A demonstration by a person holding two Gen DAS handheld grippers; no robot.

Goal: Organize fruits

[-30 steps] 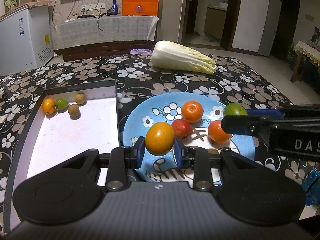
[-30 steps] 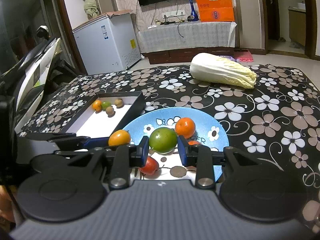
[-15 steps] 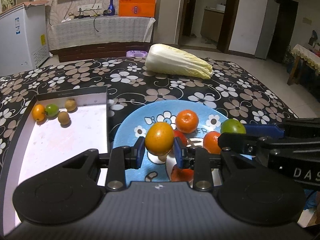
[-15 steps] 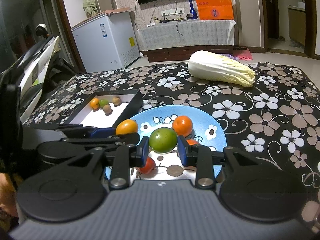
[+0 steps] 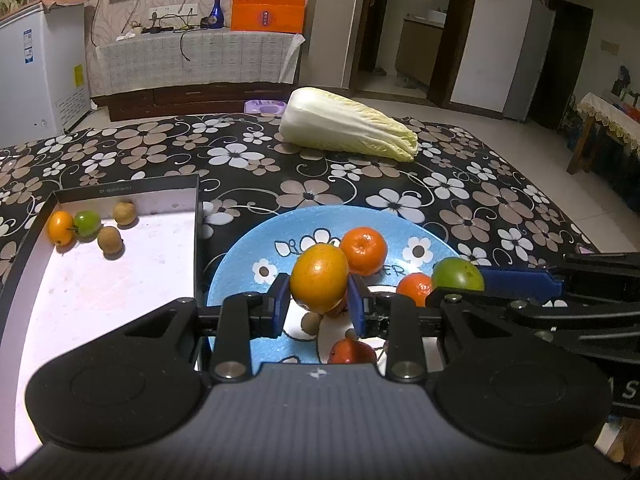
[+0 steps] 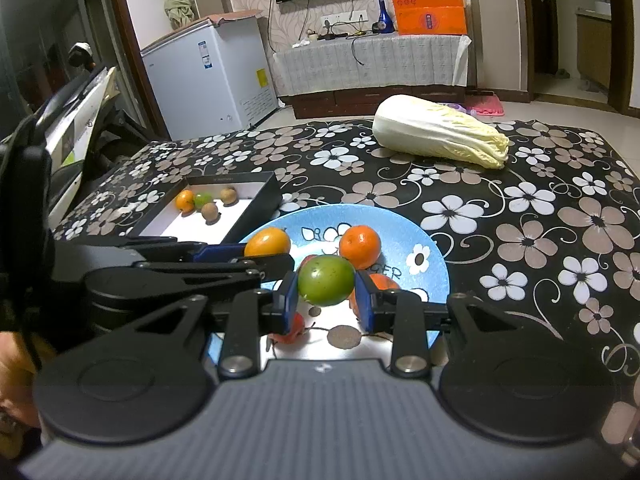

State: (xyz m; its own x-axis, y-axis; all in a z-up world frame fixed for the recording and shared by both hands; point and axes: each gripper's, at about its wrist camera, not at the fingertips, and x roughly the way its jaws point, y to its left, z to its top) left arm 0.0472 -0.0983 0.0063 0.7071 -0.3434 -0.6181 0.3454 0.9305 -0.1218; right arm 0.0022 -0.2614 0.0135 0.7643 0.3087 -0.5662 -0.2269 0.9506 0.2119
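With each claw pinching round fruit above the blue plate, left claw on the orange fruit, right claw on the green fruit, either could roll free, or the close-set claws could collide.

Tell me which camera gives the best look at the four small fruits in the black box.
The left wrist view. There the black box lies close, and its four small fruits show apart: orange, green and two brown. In the right wrist view the same fruits sit farther off and smaller, behind the left hand-held gripper.
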